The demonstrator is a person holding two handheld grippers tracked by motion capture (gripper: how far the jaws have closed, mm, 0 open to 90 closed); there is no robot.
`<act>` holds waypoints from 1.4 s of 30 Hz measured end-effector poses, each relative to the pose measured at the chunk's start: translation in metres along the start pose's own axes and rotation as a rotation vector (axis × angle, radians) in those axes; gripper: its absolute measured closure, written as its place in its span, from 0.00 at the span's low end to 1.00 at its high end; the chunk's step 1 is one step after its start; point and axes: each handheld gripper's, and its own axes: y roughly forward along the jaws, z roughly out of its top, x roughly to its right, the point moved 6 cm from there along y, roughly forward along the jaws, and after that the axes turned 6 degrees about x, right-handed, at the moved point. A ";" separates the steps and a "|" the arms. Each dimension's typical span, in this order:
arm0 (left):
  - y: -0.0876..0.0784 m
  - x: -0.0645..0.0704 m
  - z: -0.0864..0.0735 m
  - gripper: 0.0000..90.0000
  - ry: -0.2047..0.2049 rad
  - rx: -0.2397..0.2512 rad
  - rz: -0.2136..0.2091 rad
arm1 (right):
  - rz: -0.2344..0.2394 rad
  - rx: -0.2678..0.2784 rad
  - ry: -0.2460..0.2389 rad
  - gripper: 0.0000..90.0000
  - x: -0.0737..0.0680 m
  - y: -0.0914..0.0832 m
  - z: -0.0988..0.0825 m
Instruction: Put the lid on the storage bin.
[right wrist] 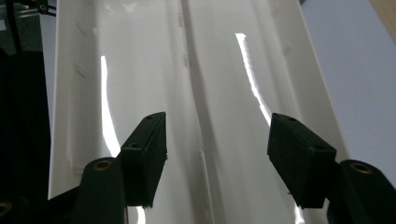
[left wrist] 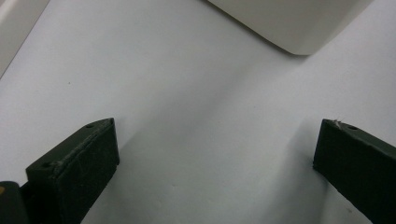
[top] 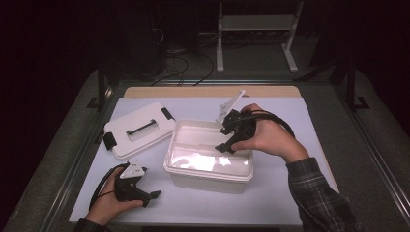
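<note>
**Both grippers empty, open box on white sheet**

Right gripper (top: 227, 142) jaws apart, nothing between, poised over the interior of the white box (top: 209, 171); glossy inside, glare streaks. Left gripper (top: 145, 195) jaws wide apart, empty, low over the white sheet (top: 270, 193) just beside the box's near-left corner. Lid (top: 139, 128) with black handle and latches lies flat left of box. Wooden table edge (top: 208, 92) behind; dark room, cables (top: 181, 65), white frame (top: 256, 29) on floor. No readable writing.

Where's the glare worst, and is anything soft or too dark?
High view: glare blows out the box floor, surroundings beyond the table near black. Right gripper view: bright streaks down the box interior, jaws sharp. Left gripper view: even light, soft jaw shadows on the sheet, box corner slightly soft.
</note>
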 end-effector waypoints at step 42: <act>-0.025 -0.024 0.023 0.38 -0.033 -0.050 0.021 | -0.323 0.147 0.404 0.26 0.022 -0.004 -0.222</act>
